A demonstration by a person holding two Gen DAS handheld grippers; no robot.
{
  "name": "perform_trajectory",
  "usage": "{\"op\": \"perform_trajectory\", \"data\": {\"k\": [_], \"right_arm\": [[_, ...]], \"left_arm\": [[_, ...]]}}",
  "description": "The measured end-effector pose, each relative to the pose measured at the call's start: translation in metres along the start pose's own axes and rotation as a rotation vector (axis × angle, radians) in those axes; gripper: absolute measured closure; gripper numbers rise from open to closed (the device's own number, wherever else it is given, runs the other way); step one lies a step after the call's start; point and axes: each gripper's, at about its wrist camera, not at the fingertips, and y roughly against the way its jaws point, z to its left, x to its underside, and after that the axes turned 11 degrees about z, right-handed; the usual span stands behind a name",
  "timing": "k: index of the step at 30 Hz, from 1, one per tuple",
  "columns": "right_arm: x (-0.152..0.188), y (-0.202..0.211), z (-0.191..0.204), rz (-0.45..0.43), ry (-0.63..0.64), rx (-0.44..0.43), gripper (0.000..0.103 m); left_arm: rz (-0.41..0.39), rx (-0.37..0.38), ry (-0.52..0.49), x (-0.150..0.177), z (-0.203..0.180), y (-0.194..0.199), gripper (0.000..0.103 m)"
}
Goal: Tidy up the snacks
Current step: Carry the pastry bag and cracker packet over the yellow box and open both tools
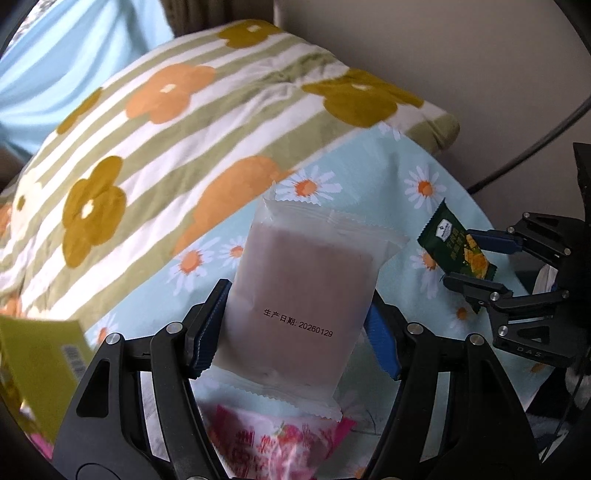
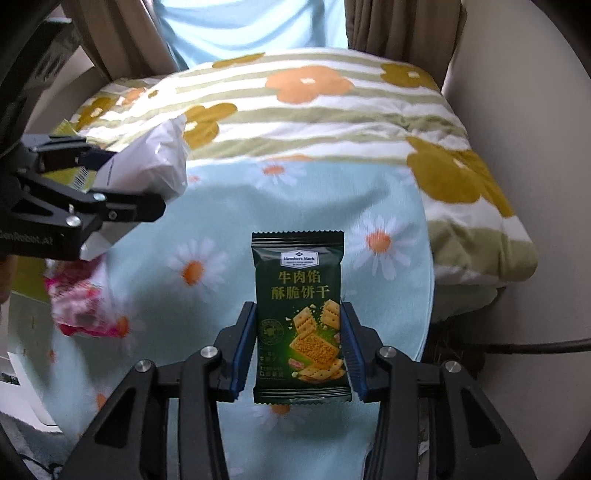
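My left gripper (image 1: 295, 325) is shut on a frosted white snack packet (image 1: 295, 306) with a printed date, held upright above the daisy-print cloth (image 1: 424, 184). The packet also shows at the left of the right wrist view (image 2: 147, 162). My right gripper (image 2: 299, 347) is shut on a dark green cracker packet (image 2: 300, 314), also held upright above the cloth; it shows at the right of the left wrist view (image 1: 458, 247). A pink snack packet (image 1: 277, 443) lies on the cloth below the left gripper and shows in the right wrist view (image 2: 79, 306).
A striped flower-print quilt (image 1: 166, 147) is bunched behind the cloth. A yellow-green box (image 1: 40, 365) sits at the left. A black cable (image 2: 535, 345) runs along the beige surface at the right. A person in a light blue top (image 2: 251, 26) sits behind.
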Motion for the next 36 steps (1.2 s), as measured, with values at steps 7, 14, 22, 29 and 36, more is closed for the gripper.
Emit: {"op": "perform_trajectory", "data": {"k": [7, 14, 22, 29, 36], "right_arm": [[-0.02, 0.053, 0.028, -0.083, 0.076, -0.027, 0.063], [-0.049, 0.1, 0.085, -0.152, 0.197, -0.093, 0.063], [-0.079, 0.125, 0.181, -0.193, 0.319, -0.171, 0.063], [-0.098, 0.117, 0.271, -0.188, 0.359, -0.223, 0.063], [-0.106, 0.087, 0.343, -0.149, 0.342, -0.242, 0.063]], "left_arm": [[-0.107, -0.006, 0.174, 0.032, 0.029, 0.065, 0.038], [-0.21, -0.051, 0.374, 0.09, 0.083, 0.134, 0.038], [-0.286, -0.095, 0.561, 0.172, 0.169, 0.184, 0.038], [-0.258, -0.121, 0.624, 0.227, 0.238, 0.189, 0.038], [-0.19, -0.103, 0.617, 0.255, 0.295, 0.164, 0.038]]}}
